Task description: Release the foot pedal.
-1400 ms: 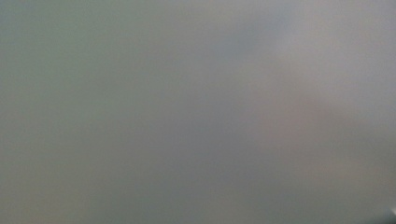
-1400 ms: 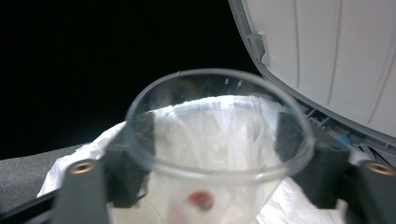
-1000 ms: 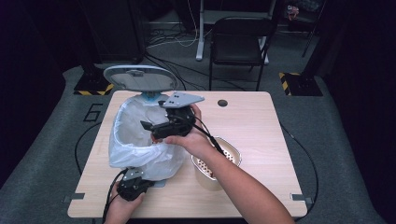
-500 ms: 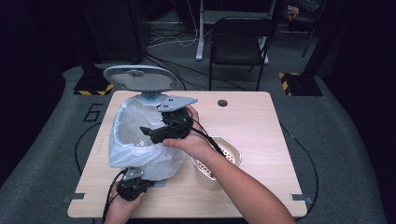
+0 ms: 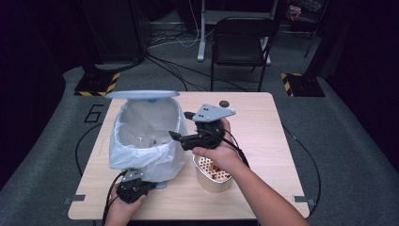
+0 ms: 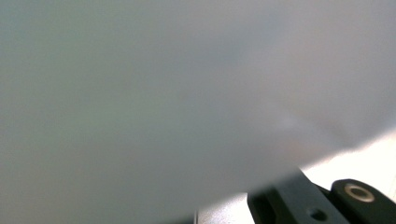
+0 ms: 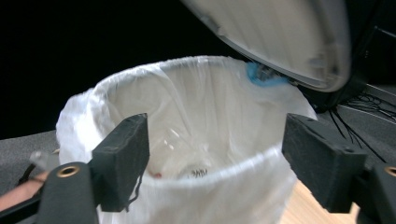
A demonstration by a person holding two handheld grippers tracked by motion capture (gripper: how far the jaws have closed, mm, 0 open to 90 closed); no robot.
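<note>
A bin lined with a white plastic bag (image 5: 141, 141) stands on the left of the wooden table (image 5: 268, 136), its grey lid (image 5: 141, 94) raised. A few scraps lie at the bottom of the bag. My right gripper (image 5: 176, 136) hovers just right of the bin's rim, pointing at it, open and empty. In the right gripper view the bag (image 7: 196, 116) and the lid (image 7: 280, 37) lie straight ahead between the wide-apart jaws. My left gripper (image 5: 134, 188) is low against the bin's front base. In the left gripper view the bag (image 6: 163, 93) is a close white blur.
A perforated metal cup (image 5: 214, 172) with red bits inside stands right of the bin, under my right hand. A small dark round object (image 5: 224, 103) lies near the table's far edge. A black folding chair (image 5: 242, 42) stands beyond the table.
My right gripper has drawn back to the right, from over the bin's opening to beside its rim. The left gripper has stayed at the bin's base.
</note>
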